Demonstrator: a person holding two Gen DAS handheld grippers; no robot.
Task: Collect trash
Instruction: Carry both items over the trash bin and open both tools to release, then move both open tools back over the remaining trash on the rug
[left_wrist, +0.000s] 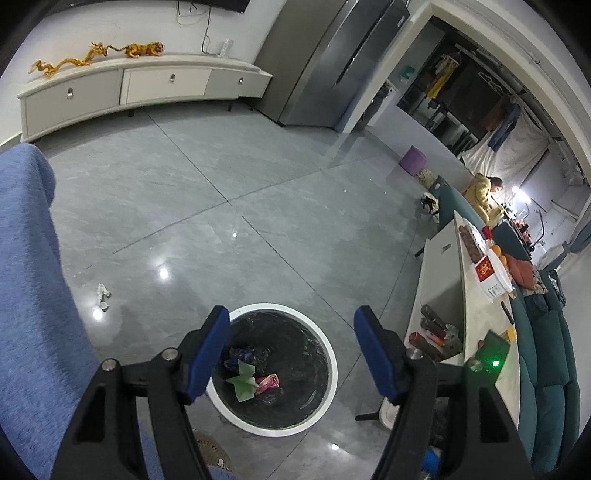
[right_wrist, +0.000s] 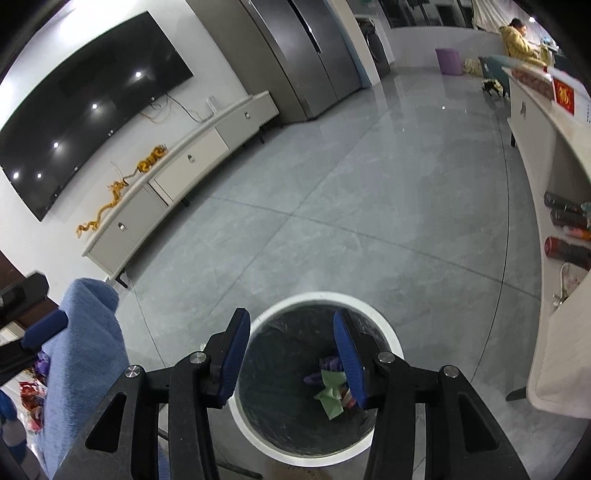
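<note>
A round trash bin with a white rim (left_wrist: 332, 369) and a black liner stands on the grey floor. Inside lie a green paper (left_wrist: 242, 384), a pink wrapper (left_wrist: 267, 382) and a dark purple wrapper (left_wrist: 236, 356). My left gripper (left_wrist: 291, 321) hangs open above the bin's near side with nothing between its pads. My right gripper (right_wrist: 291, 314) is open and empty too, over the same bin (right_wrist: 321, 297), where the green paper (right_wrist: 330, 395) shows again. A crumpled white paper scrap (left_wrist: 102, 295) lies on the floor left of the bin.
Blue fabric (left_wrist: 29, 295) fills the left side. A low white TV cabinet (left_wrist: 147, 85) and a grey fridge (left_wrist: 325, 62) line the far wall. A long white table (left_wrist: 443, 280) with bottles and a teal sofa (left_wrist: 546, 350) stand right. A person in yellow (left_wrist: 480, 188) sits far back.
</note>
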